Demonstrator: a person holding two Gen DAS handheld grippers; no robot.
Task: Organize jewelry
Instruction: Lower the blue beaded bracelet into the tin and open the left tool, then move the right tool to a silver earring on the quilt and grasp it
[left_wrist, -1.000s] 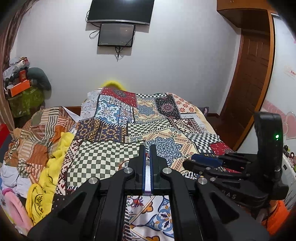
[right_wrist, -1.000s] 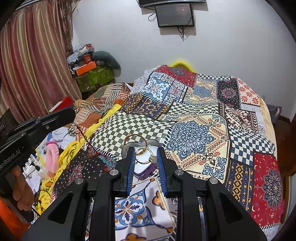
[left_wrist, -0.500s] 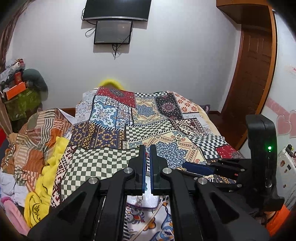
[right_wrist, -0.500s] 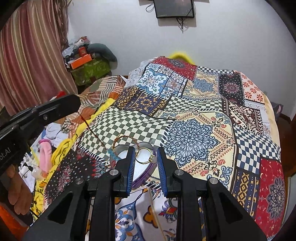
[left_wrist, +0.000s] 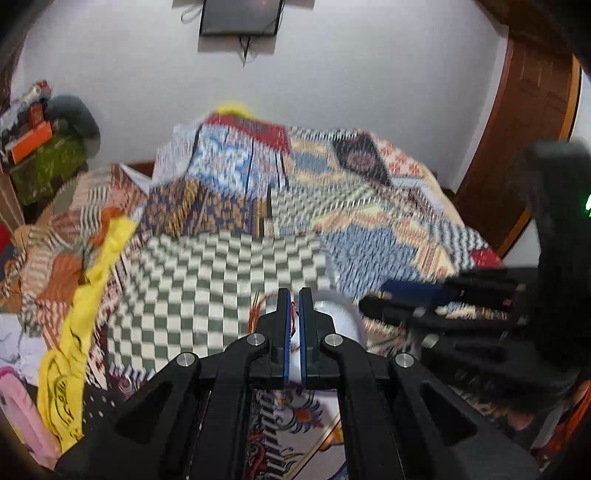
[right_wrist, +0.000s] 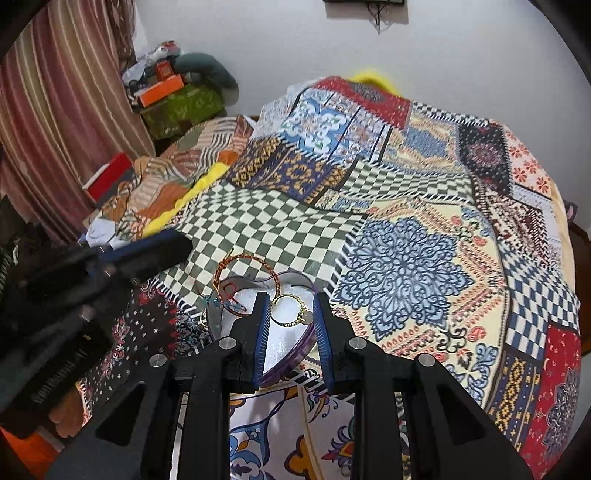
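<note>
A heart-shaped box (right_wrist: 284, 341) with a white inside and purple rim lies on the patchwork bedspread (right_wrist: 406, 258). My right gripper (right_wrist: 290, 296) hangs just over it, shut on a thin gold bangle (right_wrist: 295, 322) with a small charm. A red-and-gold twisted bangle (right_wrist: 246, 259) leans on the box's far rim. A red cord with blue beads (right_wrist: 227, 302) droops onto the left rim. My left gripper (left_wrist: 293, 291) is shut with a strand of that red cord (left_wrist: 294, 307) between its pads. The white box (left_wrist: 338, 314) shows blurred just behind the left gripper's fingers.
Crumpled striped and yellow cloths (left_wrist: 88, 280) are heaped along the bed's left side. A cluttered shelf with an orange box (right_wrist: 162, 90) stands by the curtain. A wooden door (left_wrist: 517, 147) is at the right. A hand (right_wrist: 62, 413) grips the left tool.
Both grippers have sunk and tilted down toward the heart box, which now looks larger and closer. The cord's beaded end has come down onto the box rim.
</note>
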